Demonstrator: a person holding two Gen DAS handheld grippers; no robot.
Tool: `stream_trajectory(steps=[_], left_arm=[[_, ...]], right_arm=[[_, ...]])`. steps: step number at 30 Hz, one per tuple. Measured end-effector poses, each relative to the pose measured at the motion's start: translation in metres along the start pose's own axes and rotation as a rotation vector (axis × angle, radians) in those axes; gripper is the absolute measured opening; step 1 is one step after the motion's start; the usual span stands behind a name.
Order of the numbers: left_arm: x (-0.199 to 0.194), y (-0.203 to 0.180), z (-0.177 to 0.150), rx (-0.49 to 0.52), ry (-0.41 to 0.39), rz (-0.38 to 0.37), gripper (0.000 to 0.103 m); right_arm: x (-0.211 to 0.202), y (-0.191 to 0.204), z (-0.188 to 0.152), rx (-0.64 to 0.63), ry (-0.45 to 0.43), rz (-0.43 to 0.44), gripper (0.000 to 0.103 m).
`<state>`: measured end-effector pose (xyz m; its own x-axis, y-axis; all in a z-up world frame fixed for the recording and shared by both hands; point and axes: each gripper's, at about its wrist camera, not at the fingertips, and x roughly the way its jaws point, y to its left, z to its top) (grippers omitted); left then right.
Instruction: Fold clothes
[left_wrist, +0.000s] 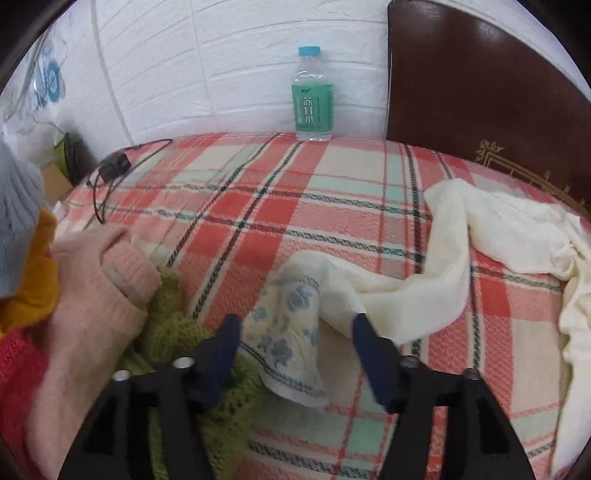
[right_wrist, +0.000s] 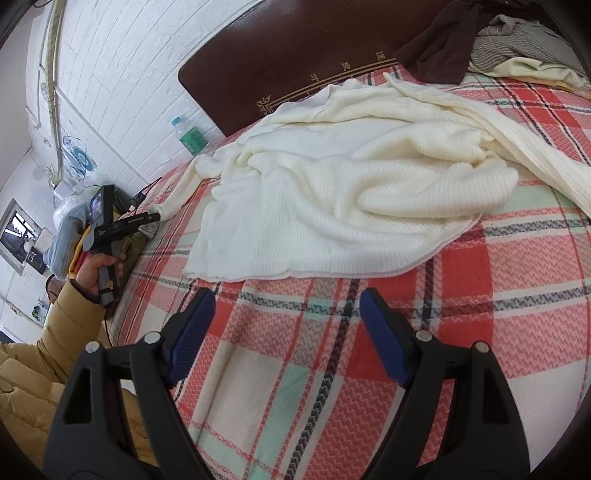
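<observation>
A cream ribbed knit sweater lies crumpled and spread across a bed covered with a red, cream and mint plaid blanket, its upper part near the dark brown wooden headboard. One long sleeve of the sweater trails out across the blanket toward the left hand-held gripper, whose blue-padded fingers stand wide apart and hold nothing; the sleeve's end lies just at the tip of its right finger, though whether they touch cannot be told. Between those fingers lies a pale floral-printed cloth with blue flowers, resting partly on the blanket and partly beside a green chunky knit garment. Left of that sits a pile of knitwear: a pink ribbed sweater on top, with mustard, red and grey pieces at the frame's edge.

The right hand-held gripper hovers over bare blanket just short of the cream sweater's lower hem, its fingers likewise spread wide and empty. In the right wrist view, a person's hand in a tan padded sleeve grips the handle of the left device.

A clear plastic water bottle with a green label and blue cap stands upright at the far edge of the bed against the white brick-pattern wall. A black cable with a small adapter lies on the blanket nearby. Dark brown and grey striped clothes are heaped by the headboard.
</observation>
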<state>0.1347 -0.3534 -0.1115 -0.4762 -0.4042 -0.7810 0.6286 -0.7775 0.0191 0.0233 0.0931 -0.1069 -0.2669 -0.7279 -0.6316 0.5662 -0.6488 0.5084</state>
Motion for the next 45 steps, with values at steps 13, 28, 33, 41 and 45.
stream_trajectory(steps=[13,28,33,41,45], left_arm=[[-0.057,-0.136,-0.083,0.303,0.136,-0.774,0.103],[-0.043,-0.201,-0.076,0.303,0.177,-0.794,0.058],[-0.027,-0.194,-0.069,0.2,0.237,-0.785,0.011],[-0.053,-0.149,-0.058,0.0,0.299,-1.05,0.008],[-0.084,-0.118,-0.055,-0.044,0.29,-1.15,0.008]], right_arm=[[-0.026,-0.06,0.029,0.039,-0.113,-0.205,0.081],[0.033,-0.068,0.063,-0.003,0.006,0.03,0.081],[0.044,-0.062,0.062,0.003,0.074,0.037,0.028],[0.026,-0.017,0.045,0.04,0.067,0.35,0.014],[0.0,0.027,0.029,0.008,0.038,0.5,0.012]])
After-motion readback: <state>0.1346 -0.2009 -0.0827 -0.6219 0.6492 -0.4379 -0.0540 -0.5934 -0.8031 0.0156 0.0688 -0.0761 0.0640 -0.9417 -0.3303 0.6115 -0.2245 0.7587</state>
